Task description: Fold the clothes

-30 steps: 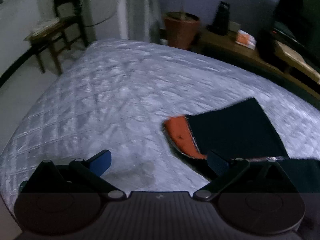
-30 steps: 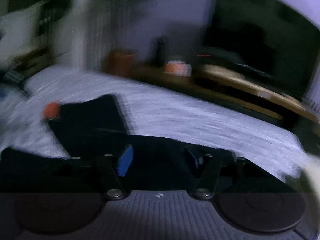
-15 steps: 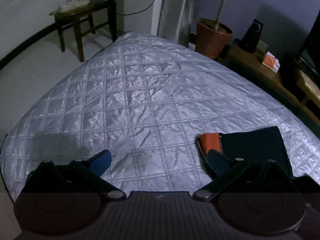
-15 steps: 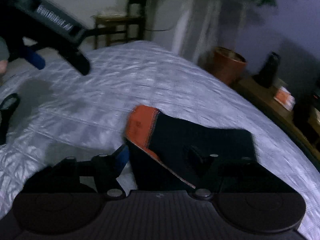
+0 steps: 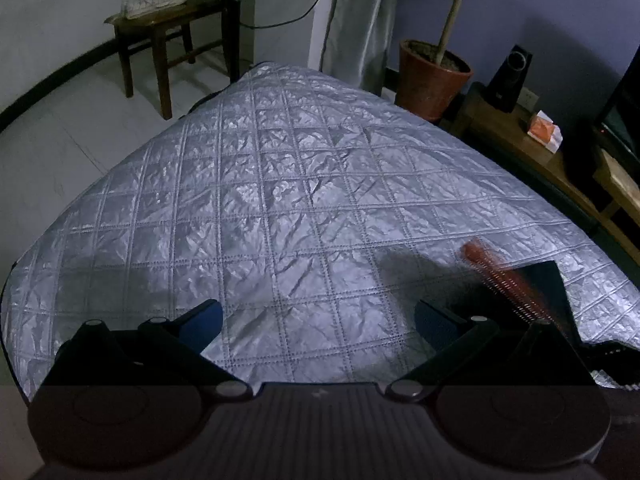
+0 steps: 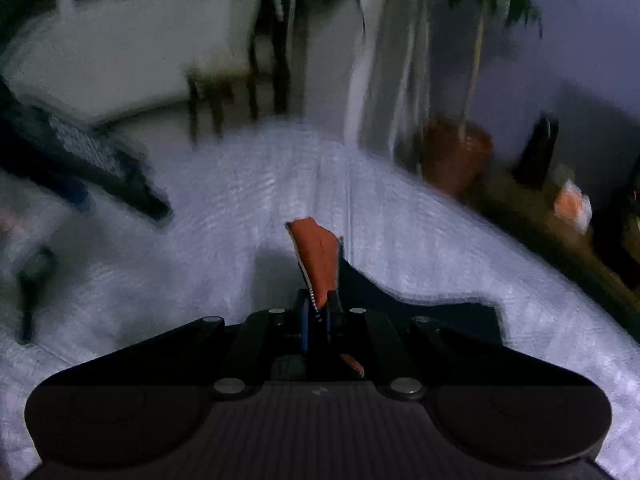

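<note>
A dark garment with an orange lining (image 6: 318,256) lies on the silver quilted bed cover (image 5: 280,208). My right gripper (image 6: 317,312) is shut on its orange edge and holds that edge up off the bed; the dark body (image 6: 432,312) trails down to the right. In the left wrist view the garment (image 5: 532,292) shows at the right, its orange edge (image 5: 492,268) blurred by motion. My left gripper (image 5: 318,320) is open and empty over bare quilt, left of the garment. It also shows in the right wrist view (image 6: 80,160) at the far left.
A wooden chair (image 5: 172,28) with white shoes stands beyond the bed's far corner. A potted plant (image 5: 432,76), a speaker (image 5: 510,76) and a low wooden bench (image 5: 552,160) with an orange box (image 5: 544,130) line the bed's right side.
My right gripper has closed on the garment's orange edge and lifted it. My left gripper stays open and has drawn back to the left, away from the garment.
</note>
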Demonstrator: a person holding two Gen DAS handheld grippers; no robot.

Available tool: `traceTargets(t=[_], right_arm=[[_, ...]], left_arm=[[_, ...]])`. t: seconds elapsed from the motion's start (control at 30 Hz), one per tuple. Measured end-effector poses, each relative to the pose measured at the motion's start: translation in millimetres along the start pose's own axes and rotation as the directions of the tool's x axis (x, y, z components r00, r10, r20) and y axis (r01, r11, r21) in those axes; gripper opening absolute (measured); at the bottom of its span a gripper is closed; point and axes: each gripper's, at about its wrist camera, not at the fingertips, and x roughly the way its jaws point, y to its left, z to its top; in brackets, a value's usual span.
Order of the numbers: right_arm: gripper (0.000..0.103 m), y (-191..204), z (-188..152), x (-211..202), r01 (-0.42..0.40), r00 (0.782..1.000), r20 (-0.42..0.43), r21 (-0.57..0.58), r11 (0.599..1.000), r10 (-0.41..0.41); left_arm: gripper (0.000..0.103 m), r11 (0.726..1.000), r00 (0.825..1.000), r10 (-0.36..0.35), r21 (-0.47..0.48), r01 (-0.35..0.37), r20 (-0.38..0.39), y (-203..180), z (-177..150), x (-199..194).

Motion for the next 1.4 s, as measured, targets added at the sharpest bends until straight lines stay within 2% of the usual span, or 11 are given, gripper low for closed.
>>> traceTargets(t=[0.2, 0.4, 0.5, 0.57, 0.67, 0.73, 0.83, 0.97, 1.1, 1.2, 1.4], right_arm=[[0.010, -44.7, 27.7, -110.0, -0.070, 0.973, 0.224, 0.053, 0.996, 0.056], [0.012, -85.3, 15.3, -173.8, -0.273, 0.881, 0.430, 0.123, 0.954, 0.197], [0.020, -107.9, 10.7, -150.9, -0.177, 0.924, 0.372, 0.193, 0.965, 0.095], [0.048, -108.1, 14.5, -115.4, 0.070, 0.970, 0.219, 0.155, 0.985, -0.104], [0.041, -108.2, 11.6, -88.4, 0.298, 0.943, 0.109, 0.147, 0.943, -0.315], [0.042, -95.6, -1.5, -96.4, 0.250, 0.951, 0.125, 0.227, 0.941, -0.283], [0.052, -32.5, -34.9, -79.3, 0.149, 0.988, 0.012, 0.115, 0.982, -0.151], [0.060, 59.1, -77.4, -42.5, 0.015, 0.992, -0.126, 0.008, 1.000, -0.014], [0.062, 96.9, -88.8, -5.2, 0.054, 0.983, -0.170, -0.083, 0.995, -0.068], [0.062, 93.5, -83.2, 12.0, 0.133, 0.978, -0.156, -0.055, 0.990, -0.140], [0.062, 114.2, -76.8, 45.6, 0.095, 0.975, -0.188, -0.126, 0.987, -0.118]], left_arm=[[0.102, 1.000, 1.000, 0.001, 0.010, -0.001, 0.005, -5.4, -1.8, -1.0], [0.102, 1.000, 0.999, 0.023, -0.006, -0.023, 0.028, -8.3, -2.2, -3.8], [0.102, 0.999, 0.999, 0.035, -0.015, -0.034, 0.040, -9.8, -2.3, -5.3], [0.102, 0.999, 0.998, 0.043, -0.015, -0.043, 0.045, -11.1, -2.4, -5.4], [0.102, 0.999, 0.998, 0.051, -0.002, -0.051, 0.040, -13.8, -2.2, -3.3], [0.102, 0.999, 0.998, 0.043, 0.005, -0.043, 0.035, -15.4, -1.2, -3.3], [0.102, 0.999, 0.998, 0.041, 0.000, -0.041, 0.052, -12.7, 0.6, -6.8], [0.102, 0.999, 0.998, 0.052, -0.014, -0.051, 0.048, -5.8, 1.3, -5.5], [0.102, 0.998, 0.998, 0.052, -0.028, -0.051, 0.038, 1.4, 1.9, -3.8], [0.102, 0.999, 0.998, 0.043, -0.030, -0.042, 0.040, 4.1, 3.8, -5.3], [0.102, 0.999, 0.999, 0.034, -0.042, -0.033, 0.036, 8.5, 5.7, -6.0]])
